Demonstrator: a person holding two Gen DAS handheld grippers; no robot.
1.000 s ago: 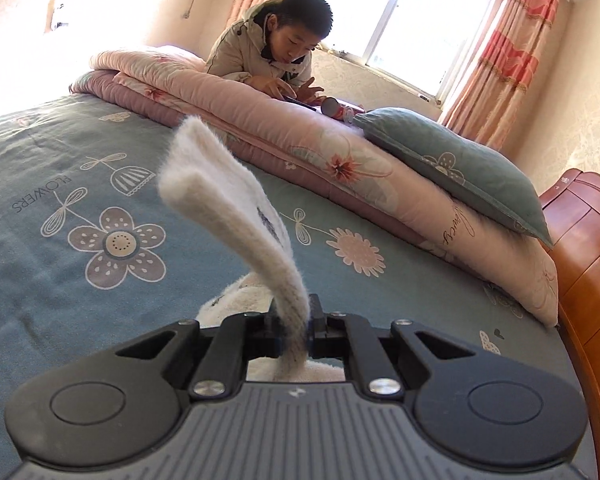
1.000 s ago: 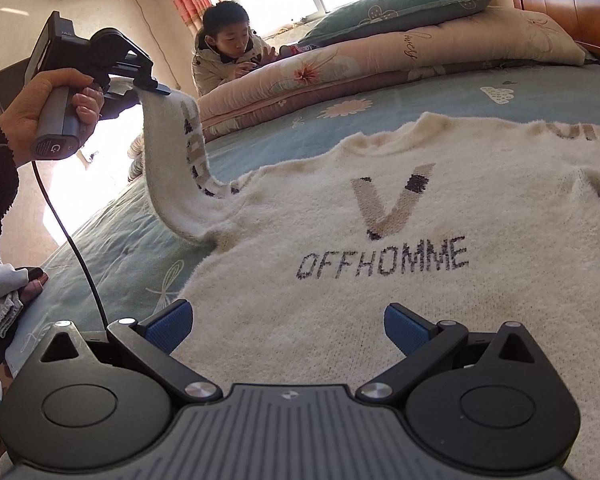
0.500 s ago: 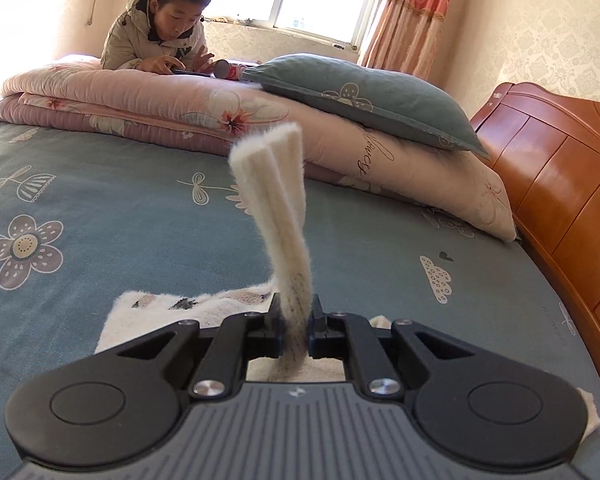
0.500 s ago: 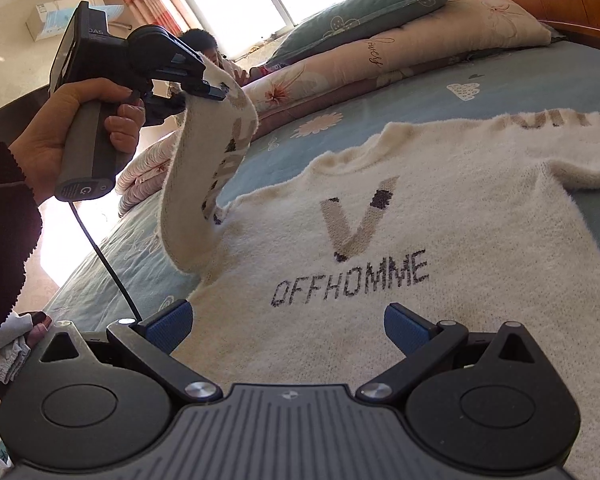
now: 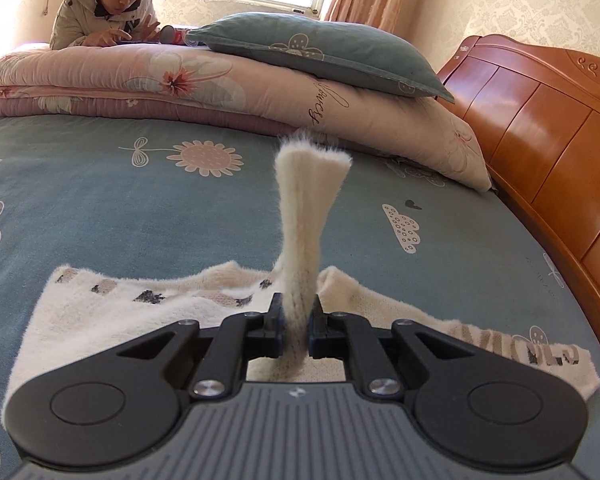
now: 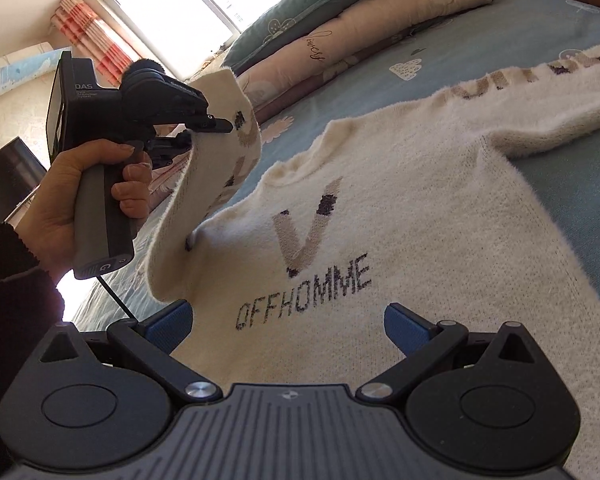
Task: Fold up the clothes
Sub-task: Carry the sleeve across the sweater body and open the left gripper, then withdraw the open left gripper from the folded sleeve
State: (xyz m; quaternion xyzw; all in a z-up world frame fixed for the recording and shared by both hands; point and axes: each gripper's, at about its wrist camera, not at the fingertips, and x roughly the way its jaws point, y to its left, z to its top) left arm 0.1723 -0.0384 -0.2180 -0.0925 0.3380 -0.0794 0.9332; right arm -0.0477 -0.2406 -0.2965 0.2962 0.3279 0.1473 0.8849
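Swinging sleeve (image 5: 300,240) further over sweater (image 6: 380,240), left gripper (image 5: 297,322) clamped.

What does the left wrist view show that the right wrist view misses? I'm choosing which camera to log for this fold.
Only the left wrist view shows a person leaning on the pink quilt, and the left gripper from behind, jaws shut on the sleeve.

Only the right wrist view shows the hand holding that gripper, the sweater's OFFHOMME lettering, and the right gripper open above it.

Both show the raised sleeve, sweater, teal pillow and blue bedsheet.
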